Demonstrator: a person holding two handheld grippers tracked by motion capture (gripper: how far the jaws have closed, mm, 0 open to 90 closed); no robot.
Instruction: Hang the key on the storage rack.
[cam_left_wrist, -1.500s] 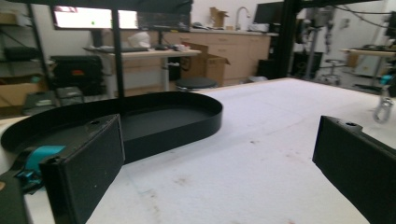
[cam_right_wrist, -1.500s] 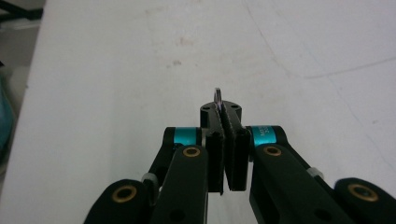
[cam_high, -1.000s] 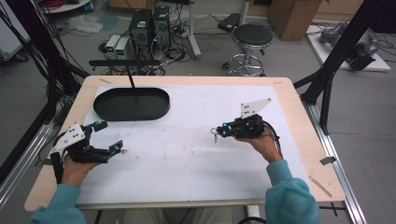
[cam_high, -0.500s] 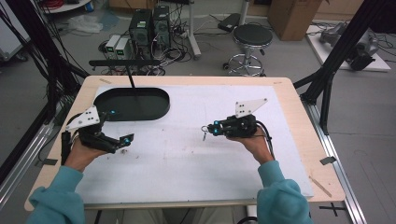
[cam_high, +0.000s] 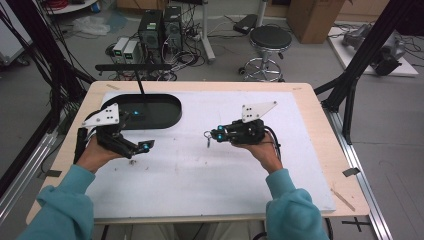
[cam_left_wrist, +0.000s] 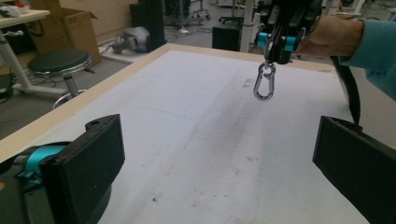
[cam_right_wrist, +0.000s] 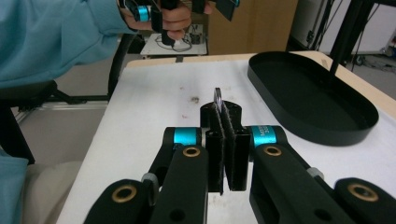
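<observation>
A silver carabiner (cam_high: 207, 142) hangs from the tip of my right gripper (cam_high: 209, 135), a little above the white mat at mid-table. In the right gripper view the jaws are shut on it (cam_right_wrist: 221, 112), and its metal ring (cam_right_wrist: 217, 97) pokes out beyond the pads. My left gripper (cam_high: 145, 146) hovers left of centre, pointing toward the right one, its jaws open and empty (cam_left_wrist: 219, 154). The left gripper view shows the carabiner (cam_left_wrist: 264, 83) dangling ahead under the right gripper (cam_left_wrist: 276, 42).
A black oval tray (cam_high: 165, 112) with an upright black rod lies at the mat's back left, just behind my left hand. The white mat (cam_high: 200, 170) covers most of the wooden table. Stools, boxes and computers stand on the floor beyond.
My left hand has risen and moved from the table's left edge toward the middle. My right hand has drifted left with the carabiner still held.
</observation>
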